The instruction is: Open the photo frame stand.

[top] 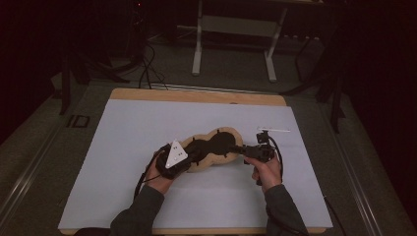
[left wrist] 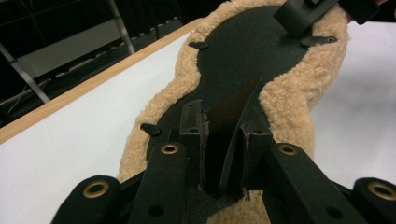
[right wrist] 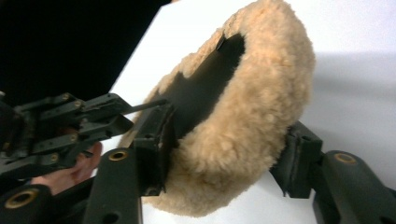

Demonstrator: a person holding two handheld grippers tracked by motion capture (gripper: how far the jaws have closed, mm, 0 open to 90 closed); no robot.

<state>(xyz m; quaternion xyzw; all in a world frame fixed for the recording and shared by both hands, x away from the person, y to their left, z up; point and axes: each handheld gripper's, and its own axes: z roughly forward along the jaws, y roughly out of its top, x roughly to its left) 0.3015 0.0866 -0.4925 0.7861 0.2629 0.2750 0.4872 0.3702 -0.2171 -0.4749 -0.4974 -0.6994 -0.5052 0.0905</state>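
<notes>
**Two claws on a fleece-edged pad**

Forearms in dark sleeves come in from the near edge of the worktop (top: pixel 123 147), one claw in each hand. Left claw (top: pixel 189 155) carries a grey three-cornered plate (top: pixel 175 153) and sits at the near-left end of the fleece pad (top: pixel 216 147). Its own view shows the jaws closed onto a raised fold of the pad's black inner sheet (left wrist: pixel 247 56), pinching it between the pads. Tan fleece rims the black sheet all round; small black tabs (left wrist: pixel 198 45) stick out at the edge.

Pad lies about mid-worktop, long axis running left to right, between both hands.

Right claw (top: pixel 248 150) meets the pad's right end. Its jaws straddle the fleece rim (right wrist: pixel 252 116), one jaw on the black inner face, the other outside and just clear of the fleece, so the claw stands open around the rim. That end of the pad is tilted up off the white surface.
</notes>
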